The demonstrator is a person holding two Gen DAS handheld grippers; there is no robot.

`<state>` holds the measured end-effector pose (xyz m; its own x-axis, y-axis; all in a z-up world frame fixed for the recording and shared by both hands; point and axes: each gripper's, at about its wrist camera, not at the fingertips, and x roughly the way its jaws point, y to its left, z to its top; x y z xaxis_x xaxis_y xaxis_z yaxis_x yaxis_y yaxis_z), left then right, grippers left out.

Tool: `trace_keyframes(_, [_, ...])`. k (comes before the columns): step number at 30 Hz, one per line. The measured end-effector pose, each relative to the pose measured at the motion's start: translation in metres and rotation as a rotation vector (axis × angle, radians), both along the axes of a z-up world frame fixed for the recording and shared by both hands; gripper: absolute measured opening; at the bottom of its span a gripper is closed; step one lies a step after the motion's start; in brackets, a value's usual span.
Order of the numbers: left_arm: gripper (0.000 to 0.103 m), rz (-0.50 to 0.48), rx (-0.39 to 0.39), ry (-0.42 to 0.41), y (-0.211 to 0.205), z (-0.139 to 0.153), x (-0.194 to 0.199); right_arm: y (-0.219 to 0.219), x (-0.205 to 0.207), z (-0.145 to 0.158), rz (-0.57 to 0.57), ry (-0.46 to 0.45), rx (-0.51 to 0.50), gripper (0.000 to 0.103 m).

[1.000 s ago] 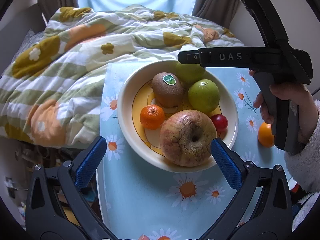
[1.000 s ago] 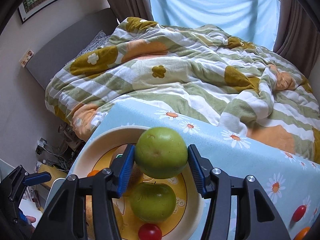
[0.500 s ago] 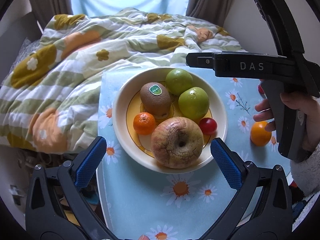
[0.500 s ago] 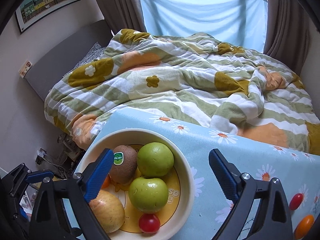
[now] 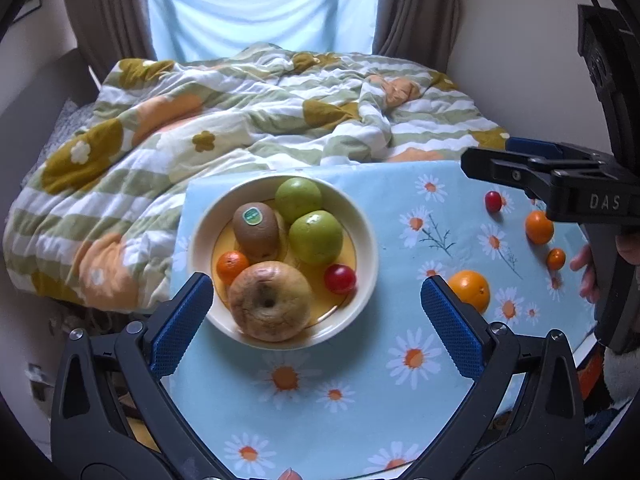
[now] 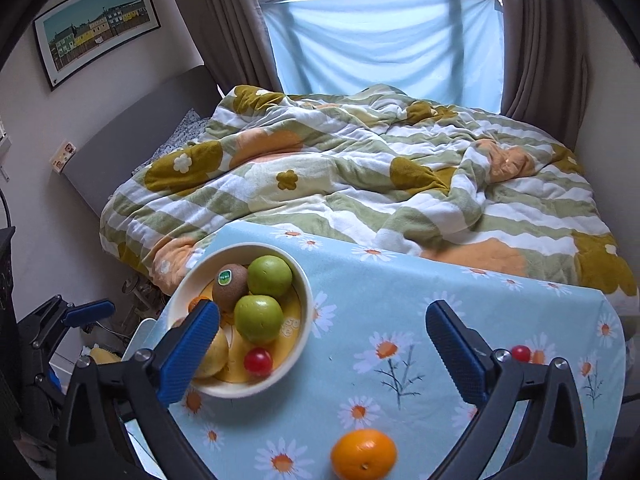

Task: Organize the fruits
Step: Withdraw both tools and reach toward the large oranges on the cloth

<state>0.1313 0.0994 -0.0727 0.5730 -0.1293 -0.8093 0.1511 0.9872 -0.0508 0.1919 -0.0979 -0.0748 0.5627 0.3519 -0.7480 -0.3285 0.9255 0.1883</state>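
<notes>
While both hand-held grippers, left (image 5: 316, 312) and right (image 6: 322, 338), hang wide open and empty, the orange (image 6: 363, 459) sits loose on the bench (image 6: 440, 280) beside the bowl (image 6: 306, 300), so a bump could roll it off.

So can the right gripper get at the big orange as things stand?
Probably yes. The right gripper is open and empty, and the orange lies alone on the tablecloth just below it, with nothing between them; the bowl sits off to one side.

Daisy-print table (image 5: 360, 364) carries a fruit bowl (image 5: 370, 240) and loose oranges (image 5: 470, 290).
</notes>
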Motion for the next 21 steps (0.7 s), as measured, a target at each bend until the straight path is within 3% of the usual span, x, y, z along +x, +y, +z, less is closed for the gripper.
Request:
trace_keyframes(11, [0.103, 0.037, -0.039, 0.009, -0.088, -0.006, -0.014, -0.114, -0.043, 0.004, -0.043, -0.004, -0.078, 0.103])
trace_keyframes(21, [0.103, 0.091, -0.048, 0.042, -0.135, -0.037, -0.017, -0.180, -0.052, -0.026, -0.064, 0.049, -0.095, 0.103])
